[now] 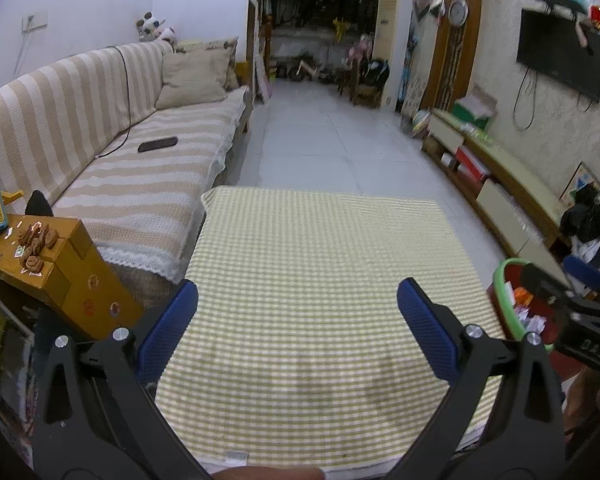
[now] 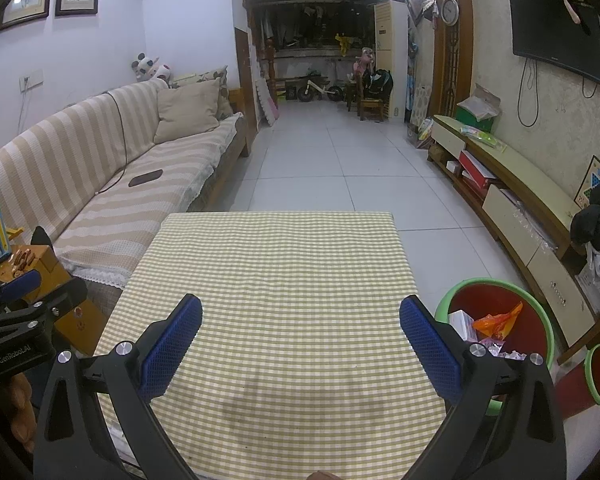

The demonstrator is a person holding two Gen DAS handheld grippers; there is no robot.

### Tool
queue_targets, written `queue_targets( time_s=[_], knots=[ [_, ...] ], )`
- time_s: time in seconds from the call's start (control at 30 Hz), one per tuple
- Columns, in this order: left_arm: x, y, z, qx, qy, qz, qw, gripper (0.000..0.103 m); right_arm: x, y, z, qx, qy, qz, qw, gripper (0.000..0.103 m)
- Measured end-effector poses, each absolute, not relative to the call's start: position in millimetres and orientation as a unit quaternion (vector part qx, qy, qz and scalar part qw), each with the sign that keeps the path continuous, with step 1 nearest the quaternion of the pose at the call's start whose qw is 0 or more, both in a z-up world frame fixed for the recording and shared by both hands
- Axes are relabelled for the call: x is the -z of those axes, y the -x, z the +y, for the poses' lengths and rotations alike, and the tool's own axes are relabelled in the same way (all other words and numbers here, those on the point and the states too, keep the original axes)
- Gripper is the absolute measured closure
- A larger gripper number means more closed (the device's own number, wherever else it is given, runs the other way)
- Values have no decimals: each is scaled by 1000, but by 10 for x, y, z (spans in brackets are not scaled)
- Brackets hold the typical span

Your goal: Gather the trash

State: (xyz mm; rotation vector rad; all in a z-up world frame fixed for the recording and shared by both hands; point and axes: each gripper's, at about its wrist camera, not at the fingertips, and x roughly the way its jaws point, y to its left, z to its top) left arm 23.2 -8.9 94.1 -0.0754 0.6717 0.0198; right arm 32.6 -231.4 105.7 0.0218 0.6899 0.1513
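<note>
A table covered with a yellow-checked cloth lies in front of both grippers, with nothing lying on it. My left gripper hovers open over its near half, blue pads wide apart and nothing between them. My right gripper is open too, above the same cloth. A red bin with a green rim stands on the floor at the table's right side. It holds an orange wrapper and white paper scraps. In the right wrist view the left gripper's body shows at the left edge.
A striped sofa runs along the left, with a black phone on its seat. A wooden box with snack pieces sits beside the table's left corner. A low TV cabinet lines the right wall. A second small red bin stands at the far right.
</note>
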Motion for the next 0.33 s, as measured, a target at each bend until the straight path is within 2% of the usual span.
queue_targets(
  time_s=[0.33],
  knots=[
    [-904, -231, -127, -21, 27, 337, 941, 5, -1059, -325, -2316, -75, -10, 339, 938, 7]
  ],
)
